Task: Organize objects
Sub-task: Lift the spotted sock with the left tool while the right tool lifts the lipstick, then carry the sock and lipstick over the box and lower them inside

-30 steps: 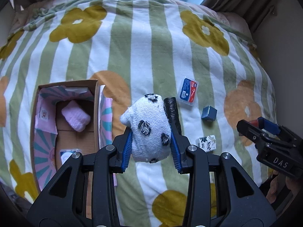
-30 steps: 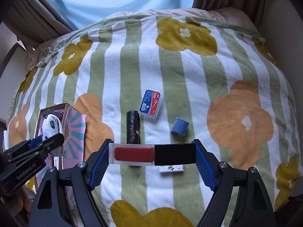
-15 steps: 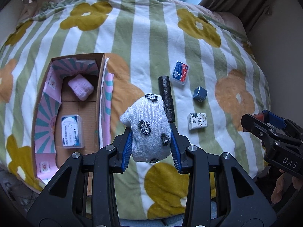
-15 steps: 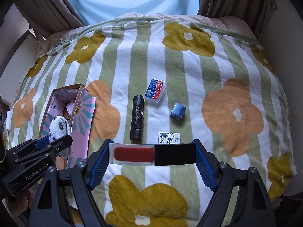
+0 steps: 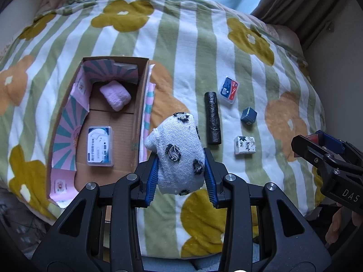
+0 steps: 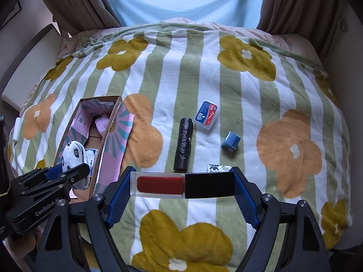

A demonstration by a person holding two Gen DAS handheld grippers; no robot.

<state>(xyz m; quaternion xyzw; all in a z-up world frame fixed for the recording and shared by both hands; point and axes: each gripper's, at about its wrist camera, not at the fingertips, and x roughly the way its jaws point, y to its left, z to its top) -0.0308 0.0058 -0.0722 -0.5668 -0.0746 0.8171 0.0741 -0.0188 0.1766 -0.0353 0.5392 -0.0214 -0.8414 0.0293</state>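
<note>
My left gripper [image 5: 180,174] is shut on a white rolled sock with black spots [image 5: 179,151], held above the blanket just right of the open cardboard box [image 5: 138,122]. The box holds a pink folded cloth [image 5: 115,95] and a clear plastic case [image 5: 99,146]. My right gripper [image 6: 182,185] is shut on a red lip gloss tube with a black cap [image 6: 181,185], held crosswise above the blanket's near part. The left gripper and sock show in the right wrist view [image 6: 74,154] over the box [image 6: 113,140].
On the striped flower blanket [image 6: 226,68] lie a black roll [image 6: 183,144], a blue-and-red plastic case [image 6: 207,114], a small blue box [image 6: 231,141] and a white patterned block [image 5: 245,144]. Curtains and a wall stand beyond the bed.
Both grippers have pulled back and risen, so more of the bed and the whole box show. Both keep their hold on the sock and the lip gloss.
</note>
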